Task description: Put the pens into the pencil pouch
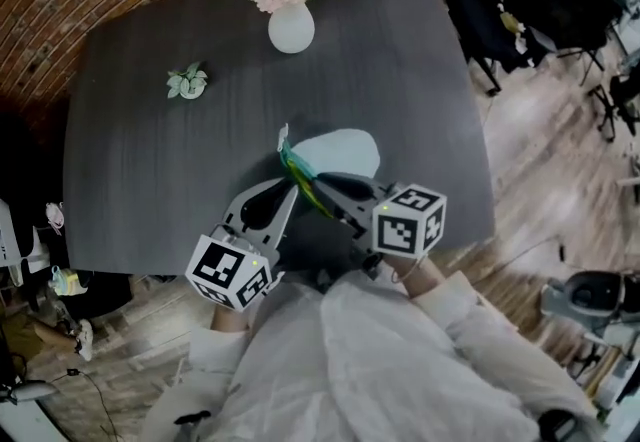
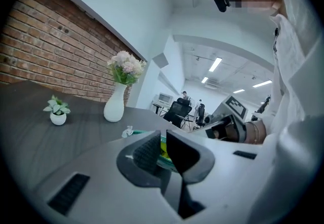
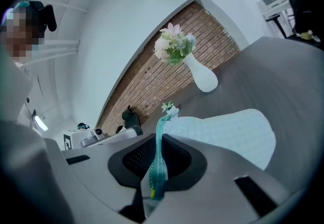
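Teal-rimmed, soft and light, the pencil pouch [image 1: 345,152] lay by the near edge of the desk [image 1: 140,150], and I judged its floppy rim the best hold, my left hand-held gripper [image 2: 163,148] and right hand-held gripper [image 3: 158,154] both clamped there.

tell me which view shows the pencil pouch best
The right gripper view: the pencil pouch shows almost whole, its teal edge between the jaws. The head view shows it partly hidden; the left gripper view, only a green sliver.
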A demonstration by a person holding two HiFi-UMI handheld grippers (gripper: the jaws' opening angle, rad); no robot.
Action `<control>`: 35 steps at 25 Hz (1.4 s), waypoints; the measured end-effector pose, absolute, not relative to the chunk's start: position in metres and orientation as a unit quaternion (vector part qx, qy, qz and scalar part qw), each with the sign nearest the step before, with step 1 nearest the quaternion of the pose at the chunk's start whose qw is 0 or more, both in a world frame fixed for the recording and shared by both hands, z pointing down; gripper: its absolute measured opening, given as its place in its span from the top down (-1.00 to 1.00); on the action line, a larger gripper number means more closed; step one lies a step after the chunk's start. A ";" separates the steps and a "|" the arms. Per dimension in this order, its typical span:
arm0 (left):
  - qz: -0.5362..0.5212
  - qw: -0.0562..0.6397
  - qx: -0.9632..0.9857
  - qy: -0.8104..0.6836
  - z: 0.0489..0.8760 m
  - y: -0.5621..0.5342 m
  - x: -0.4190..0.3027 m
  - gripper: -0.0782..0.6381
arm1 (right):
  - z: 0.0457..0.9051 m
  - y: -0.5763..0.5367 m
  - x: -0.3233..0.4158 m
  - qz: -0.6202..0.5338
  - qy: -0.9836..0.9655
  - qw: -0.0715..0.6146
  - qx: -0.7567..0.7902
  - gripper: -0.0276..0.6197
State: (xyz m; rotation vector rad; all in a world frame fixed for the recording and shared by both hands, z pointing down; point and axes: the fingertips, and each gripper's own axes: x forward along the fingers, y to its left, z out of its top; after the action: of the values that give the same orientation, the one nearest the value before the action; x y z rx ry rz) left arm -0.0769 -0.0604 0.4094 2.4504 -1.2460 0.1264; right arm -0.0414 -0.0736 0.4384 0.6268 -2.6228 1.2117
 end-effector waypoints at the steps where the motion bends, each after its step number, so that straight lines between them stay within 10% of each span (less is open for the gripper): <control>1: 0.045 0.197 0.871 -0.448 0.410 -0.058 -0.081 0.68 | 0.444 -0.072 -0.046 0.405 -0.885 0.100 0.209 0.80; 20: 0.050 0.215 0.856 -0.468 0.427 -0.035 -0.105 0.68 | 0.526 -0.031 -0.085 0.336 -0.883 0.264 0.194 0.80; 35: 0.045 0.211 0.859 -0.465 0.422 -0.041 -0.098 0.68 | 0.483 -0.033 -0.070 0.345 -0.898 0.210 0.174 0.80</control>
State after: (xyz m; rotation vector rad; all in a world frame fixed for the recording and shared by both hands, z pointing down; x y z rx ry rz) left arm -0.0978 -0.0408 0.4221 2.3861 -1.2911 0.1259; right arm -0.0701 -0.0334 0.4826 0.4843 -2.4966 0.9581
